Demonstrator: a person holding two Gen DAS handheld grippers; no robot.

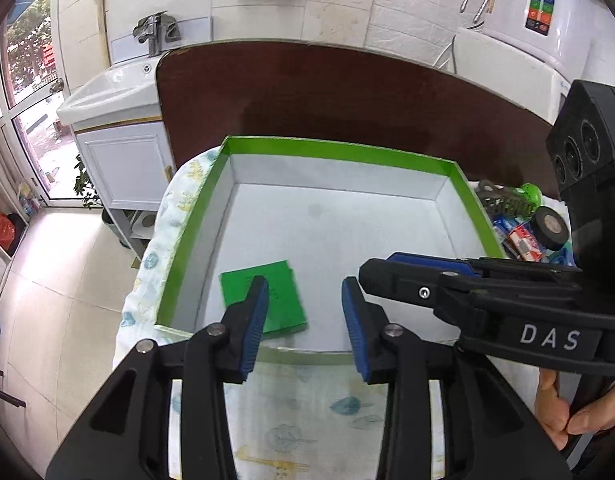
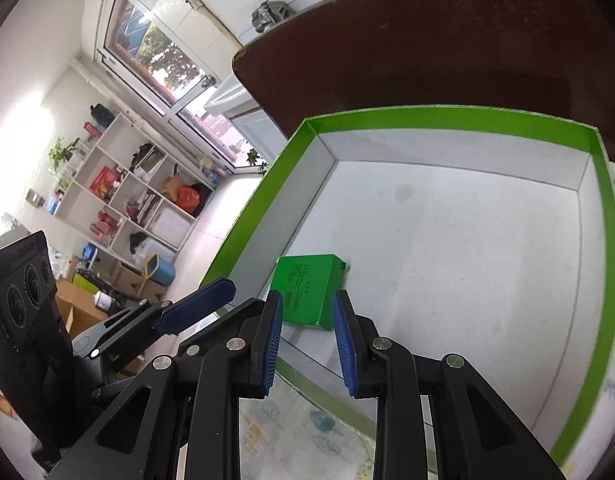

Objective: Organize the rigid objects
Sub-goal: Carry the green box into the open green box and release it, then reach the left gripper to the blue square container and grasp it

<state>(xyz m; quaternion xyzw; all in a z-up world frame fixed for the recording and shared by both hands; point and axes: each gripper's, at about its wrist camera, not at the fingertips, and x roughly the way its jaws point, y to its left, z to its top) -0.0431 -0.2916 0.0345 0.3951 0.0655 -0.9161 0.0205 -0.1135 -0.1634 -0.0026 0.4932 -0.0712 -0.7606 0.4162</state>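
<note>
A small green box [image 1: 267, 300] lies flat on the white floor of a green-rimmed tray [image 1: 339, 148], near its lower-left corner in the left wrist view. The left gripper [image 1: 303, 320] hangs above it, fingers parted, empty. The right gripper [image 2: 307, 336], fingers narrow and empty, points at that box.
</note>
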